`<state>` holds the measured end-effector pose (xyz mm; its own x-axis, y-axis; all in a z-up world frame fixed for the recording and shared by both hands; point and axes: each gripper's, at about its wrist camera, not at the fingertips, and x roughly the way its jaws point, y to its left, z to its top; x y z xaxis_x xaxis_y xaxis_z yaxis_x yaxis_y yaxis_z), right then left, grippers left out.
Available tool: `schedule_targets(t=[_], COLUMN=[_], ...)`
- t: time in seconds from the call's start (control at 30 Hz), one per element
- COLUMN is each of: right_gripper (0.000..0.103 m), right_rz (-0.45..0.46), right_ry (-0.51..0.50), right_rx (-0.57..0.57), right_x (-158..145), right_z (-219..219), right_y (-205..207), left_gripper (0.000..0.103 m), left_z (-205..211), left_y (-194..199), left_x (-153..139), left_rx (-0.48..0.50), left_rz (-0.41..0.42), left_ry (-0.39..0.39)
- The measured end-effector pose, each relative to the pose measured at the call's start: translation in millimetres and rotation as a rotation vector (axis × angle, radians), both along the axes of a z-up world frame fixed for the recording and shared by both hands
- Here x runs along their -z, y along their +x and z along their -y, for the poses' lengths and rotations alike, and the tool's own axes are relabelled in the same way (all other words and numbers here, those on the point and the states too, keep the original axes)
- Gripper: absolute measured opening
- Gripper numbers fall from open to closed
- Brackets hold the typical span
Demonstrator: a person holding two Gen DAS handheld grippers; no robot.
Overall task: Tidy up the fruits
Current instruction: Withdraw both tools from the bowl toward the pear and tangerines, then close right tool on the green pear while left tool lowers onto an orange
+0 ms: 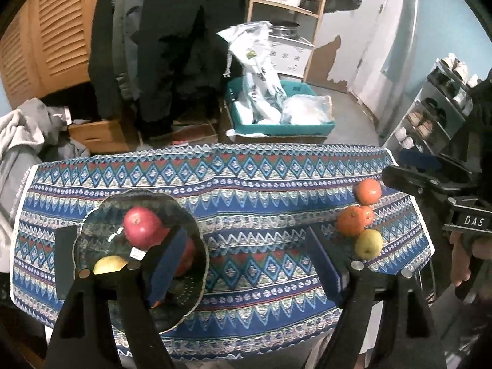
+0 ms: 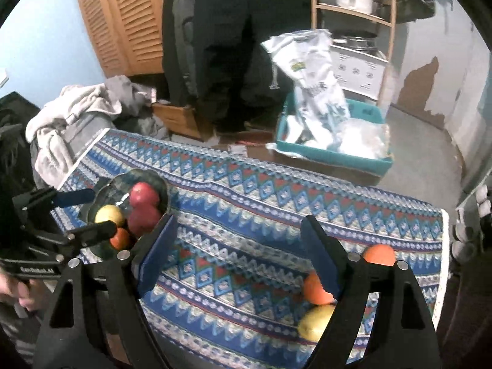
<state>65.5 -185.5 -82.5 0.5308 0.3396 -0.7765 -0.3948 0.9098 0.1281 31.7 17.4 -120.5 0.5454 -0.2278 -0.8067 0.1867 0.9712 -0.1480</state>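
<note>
Both tools gape empty, left (image 1: 246,246) beside scalloped glass bowl (image 1: 92,215), right (image 2: 240,255) over woven cloth (image 2: 261,203).

Second red apple (image 1: 188,253) in the glass bowl (image 1: 92,215) is half hidden by a left gripper finger (image 1: 167,264); yellow apple (image 2: 316,323) partly covered.
</note>
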Motion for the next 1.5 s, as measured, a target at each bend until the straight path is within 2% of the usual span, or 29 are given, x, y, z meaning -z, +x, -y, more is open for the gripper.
schedule_targets(t=[0.37,0.6,0.77,1.03,1.17,1.5], right_gripper=[0.086,0.086,0.086,0.086,0.086,0.086], right_rz=[-0.088,-0.181,-0.252,-0.370,-0.429,-0.468], right_ry=[0.003,-0.036,-0.033,-0.077,-0.055,-0.077], right_rx=[0.111,0.160,0.184,0.175,0.167,0.149], right_x=[32.1,72.7,102.2,149.3,168.6,197.6], right_z=[61.1,89.4,104.1,107.6,110.2,105.9], right_y=[-6.3,-7.6,-10.9,-11.4,-9.9,-2.1], left_gripper=[0.081,0.081,0.081,0.081,0.081,0.081], left_z=[51.7,78.7,89.3,105.2,112.6,124.1], left_y=[-1.1,5.7,11.4,22.5,25.0,28.2], left_x=[13.6,41.3,57.1,84.7,96.2,112.1], left_rx=[0.106,0.163,0.182,0.206,0.221,0.238], left_rz=[-0.015,-0.066,-0.099,-0.147,-0.170,-0.206], left_ry=[0.068,0.115,0.112,0.147,0.144,0.148])
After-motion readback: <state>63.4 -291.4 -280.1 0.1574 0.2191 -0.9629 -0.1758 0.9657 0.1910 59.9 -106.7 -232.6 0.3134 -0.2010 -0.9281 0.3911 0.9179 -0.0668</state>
